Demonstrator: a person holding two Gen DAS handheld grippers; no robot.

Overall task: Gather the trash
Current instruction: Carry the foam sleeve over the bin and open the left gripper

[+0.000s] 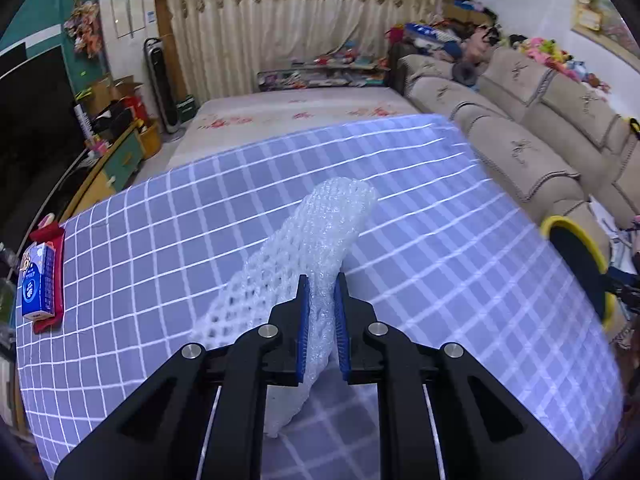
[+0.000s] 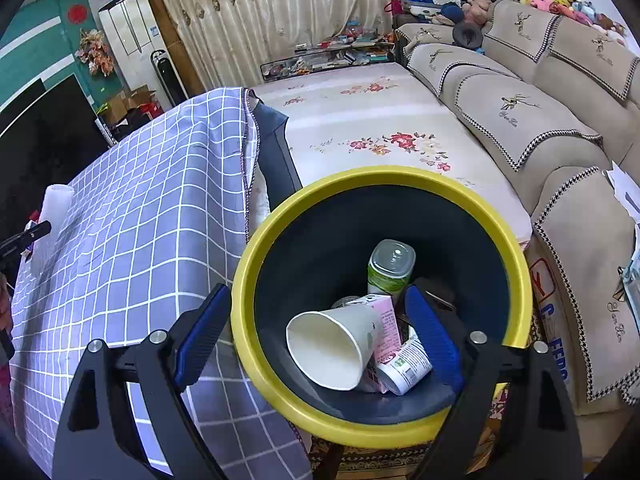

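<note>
My left gripper (image 1: 322, 284) is shut on a white foam net sleeve (image 1: 320, 232) and holds it above the grey checked tablecloth (image 1: 160, 248). The sleeve also shows far left in the right wrist view (image 2: 56, 204). My right gripper (image 2: 316, 304) is open and empty, hovering over the yellow-rimmed dark bin (image 2: 360, 176). In the bin lie a white paper cup (image 2: 328, 344), a pink carton (image 2: 386, 320), a green-labelled bottle (image 2: 390, 268) and a small white container (image 2: 408, 364). The bin also shows at the right edge of the left wrist view (image 1: 576, 256).
A blue tissue pack (image 1: 38, 284) on a red holder (image 1: 56, 236) sits at the table's left edge. A beige sofa (image 2: 520, 112) runs along the right. A flowered mattress (image 2: 380, 128) lies beyond the table. A TV (image 1: 32, 120) stands at left.
</note>
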